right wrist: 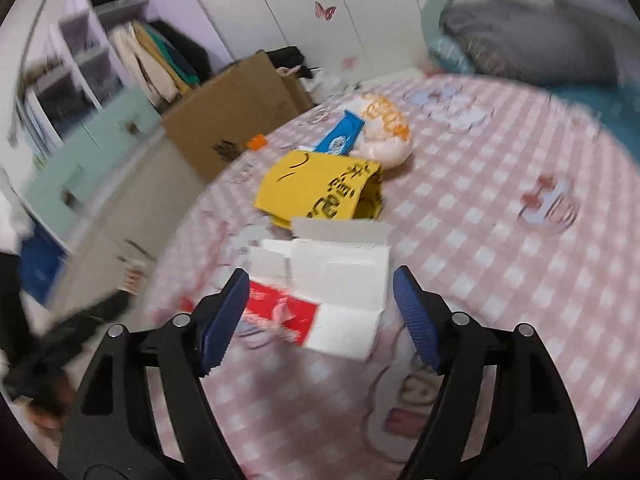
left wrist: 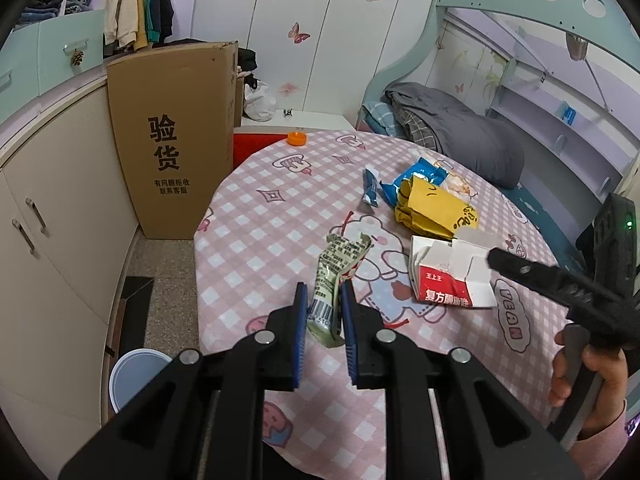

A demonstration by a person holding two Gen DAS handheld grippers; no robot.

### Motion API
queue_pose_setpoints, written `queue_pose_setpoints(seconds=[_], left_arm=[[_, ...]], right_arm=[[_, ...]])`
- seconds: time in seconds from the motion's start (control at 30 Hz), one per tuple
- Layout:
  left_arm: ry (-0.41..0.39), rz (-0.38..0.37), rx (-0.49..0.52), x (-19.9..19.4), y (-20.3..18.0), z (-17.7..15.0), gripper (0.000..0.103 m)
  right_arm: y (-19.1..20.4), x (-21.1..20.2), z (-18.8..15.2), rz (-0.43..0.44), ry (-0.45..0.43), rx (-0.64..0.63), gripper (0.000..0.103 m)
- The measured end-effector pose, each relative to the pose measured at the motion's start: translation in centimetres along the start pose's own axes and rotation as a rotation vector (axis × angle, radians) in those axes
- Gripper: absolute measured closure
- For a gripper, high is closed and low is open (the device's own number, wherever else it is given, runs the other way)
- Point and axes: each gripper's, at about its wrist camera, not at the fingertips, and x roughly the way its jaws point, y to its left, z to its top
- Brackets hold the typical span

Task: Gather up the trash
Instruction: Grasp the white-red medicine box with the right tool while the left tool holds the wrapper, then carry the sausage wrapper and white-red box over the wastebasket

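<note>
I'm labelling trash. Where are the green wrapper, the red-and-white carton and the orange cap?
green wrapper (left wrist: 340, 264), left wrist view, printed middle.
red-and-white carton (left wrist: 444, 284), left wrist view, red panel.
orange cap (left wrist: 297, 138), left wrist view, top.

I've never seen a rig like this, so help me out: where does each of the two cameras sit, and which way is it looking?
Left wrist: sits on the left gripper, looking down along its fingers, shut on a green wrapper; the right gripper and the person's hand show.
Right wrist: sits on the right gripper, looking down along open fingers at the red and white carton; blurred.
Shared: the carton, yellow bag, cardboard box, pink checked tablecloth.
</note>
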Motion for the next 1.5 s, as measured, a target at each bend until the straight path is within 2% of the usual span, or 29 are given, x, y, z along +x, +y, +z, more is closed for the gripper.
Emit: queue_pose_setpoints(seconds=[0.13,0.23,0.27,0.3,0.33,0.37,0.5,0.7,0.8,0.93,1.03,1.2,1.3,1.5], left_arm=[[0.002,0.003,0.006,-0.1,-0.1,-0.2,0.087],[0.005,0.001,0.001,0.0,0.1,-0.2,0.087],[0.006,-0.001,0.000,0.0,0.1,-0.2,0.087],[0.007,-0.003,0.000,0.1,0.1,-0.2,0.087],[0.007,-0.003,0.001,0.1,0.1,-0.2,0.087],[0.006,-0.004,0.001,0.1,0.1,-0.2,0.087],[0.002,-0.014,-0.008,0.1,0.2,-0.1,0.087],[-0.021,-0.019,-0.032,-0.6,0.9,-0.2,0.087],[-0.043,-0.019,-0.050,-1.5,1.5,-0.2,0.087],[-0.086,-0.008,-0.083,-3.3,3.2,-0.3,0.087],[-0.114,0.031,-0.125,-4.8,5.6,-0.7,0.087],[-0.136,0.154,-0.220,-7.1,11.8,-2.4,0.087],[-0.119,0.269,-0.274,-7.8,15.9,-4.0,0.087],[-0.036,0.426,-0.397,-7.6,24.1,-7.6,0.087]], right_arm=[[0.3,1.4,0.5,-0.063,0.003,-0.066,0.026],[-0.7,2.9,1.0,0.008,0.051,-0.043,0.026],[-1.1,3.3,1.0,0.031,0.072,-0.033,0.029],[-1.2,3.4,1.0,0.027,0.083,-0.036,0.047],[-1.1,3.6,1.0,0.022,0.093,-0.048,0.061],[-1.1,3.7,0.8,0.035,0.107,-0.057,0.065],[-0.2,2.7,0.1,0.052,0.093,-0.088,0.068],[2.4,-0.4,-0.4,0.023,-0.007,-0.151,0.069],[4.5,-1.3,-0.1,0.011,-0.039,-0.189,0.069],[9.2,-1.7,0.3,0.046,-0.063,-0.259,0.068],[12.9,-1.1,0.0,0.089,-0.054,-0.294,0.068],[19.8,2.2,-1.7,0.154,-0.011,-0.367,0.068],[24.4,5.7,-3.8,0.192,0.044,-0.414,0.068],[30.8,11.7,-7.8,0.222,0.135,-0.481,0.068]])
